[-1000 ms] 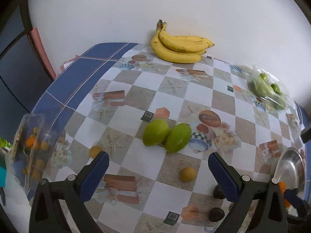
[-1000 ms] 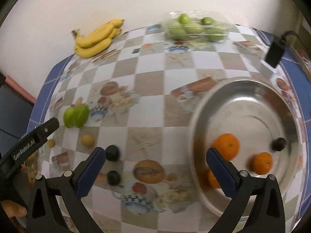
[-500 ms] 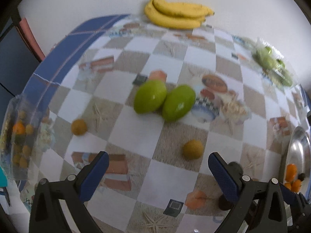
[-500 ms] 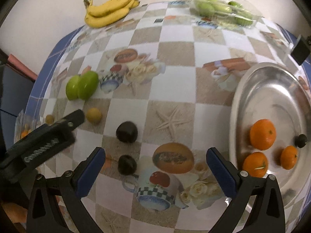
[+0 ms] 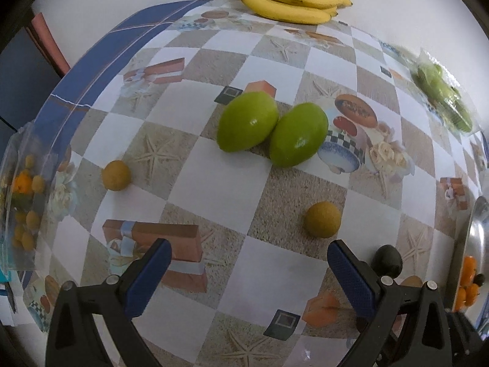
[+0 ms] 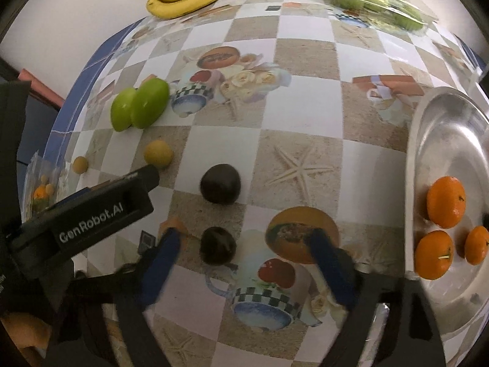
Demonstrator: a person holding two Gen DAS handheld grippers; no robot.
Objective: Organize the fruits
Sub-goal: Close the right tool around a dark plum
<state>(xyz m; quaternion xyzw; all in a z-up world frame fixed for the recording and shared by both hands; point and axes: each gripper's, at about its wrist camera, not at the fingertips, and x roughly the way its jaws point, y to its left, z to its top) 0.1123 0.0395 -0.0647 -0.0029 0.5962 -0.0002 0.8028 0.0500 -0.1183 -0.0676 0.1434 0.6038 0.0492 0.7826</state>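
My right gripper (image 6: 244, 241) points down at the table and its jaws are closing. A small dark fruit (image 6: 217, 245) lies between the fingers, near the left one, and neither pad touches it. A second dark fruit (image 6: 220, 188) sits just beyond. Three oranges (image 6: 446, 202) lie in the metal tray (image 6: 443, 140) at the right. My left gripper (image 5: 247, 260) hangs open over bare cloth, holding nothing. Ahead of it are two green mangoes (image 5: 247, 120) side by side and two small yellow fruits (image 5: 321, 219) (image 5: 116, 175).
Bananas (image 5: 293, 3) lie at the far edge by the wall. A clear pack of green fruits (image 6: 379, 0) is at the far right. A plastic box of small fruits (image 5: 24, 189) stands at the left table edge. The left gripper's body (image 6: 101, 211) reaches in beside my right fingers.
Both grippers have come down closer to the table. The right one moved left from over the tray to the dark fruits, and its jaws have narrowed. The left jaws stayed wide.
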